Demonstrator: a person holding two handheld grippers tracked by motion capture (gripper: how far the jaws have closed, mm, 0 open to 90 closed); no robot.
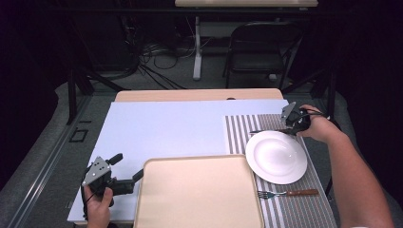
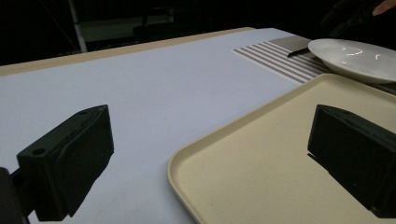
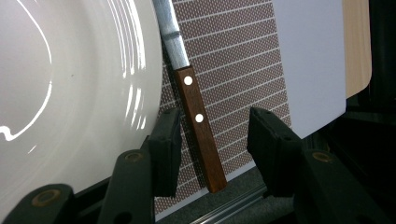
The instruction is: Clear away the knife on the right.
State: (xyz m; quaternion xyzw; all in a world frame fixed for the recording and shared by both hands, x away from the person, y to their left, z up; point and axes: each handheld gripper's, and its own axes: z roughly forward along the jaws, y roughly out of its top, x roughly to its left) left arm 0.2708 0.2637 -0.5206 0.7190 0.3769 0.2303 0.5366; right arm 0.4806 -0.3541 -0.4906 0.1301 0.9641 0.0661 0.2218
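From above, my right gripper (image 1: pixel 291 127) sits at the plate's (image 1: pixel 276 156) twelve o'clock edge, over the striped placemat (image 1: pixel 237 130), with a knife (image 1: pixel 266 130) lying along the plate's far rim under it. A fork (image 1: pixel 287 193) lies at the plate's six o'clock, also on the mat. My left gripper (image 1: pixel 127 171) rests low at the tray's (image 1: pixel 199 194) nine o'clock side, its fingers spread, one reaching the tray's near-left corner.

Through the left gripper view, my two fingers (image 2: pixel 70 161) stand wide apart with nothing between them: one over the pale blue table cover (image 2: pixel 140 84), the other above the tray (image 2: pixel 261 163). The plate (image 2: pixel 355 58) lies off at two o'clock, the knife's tip (image 2: pixel 299 51) poking out beside it.

Through the right gripper view, my fingers (image 3: pixel 166 149) straddle the knife's wooden handle (image 3: pixel 198 128), which lies on the placemat (image 3: pixel 233 70) just beside the plate (image 3: pixel 70 93). The left finger is close against the handle, the right one well off it, so I'm not pinching it yet. The steel blade (image 3: pixel 170 35) runs toward twelve o'clock along the plate's rim.
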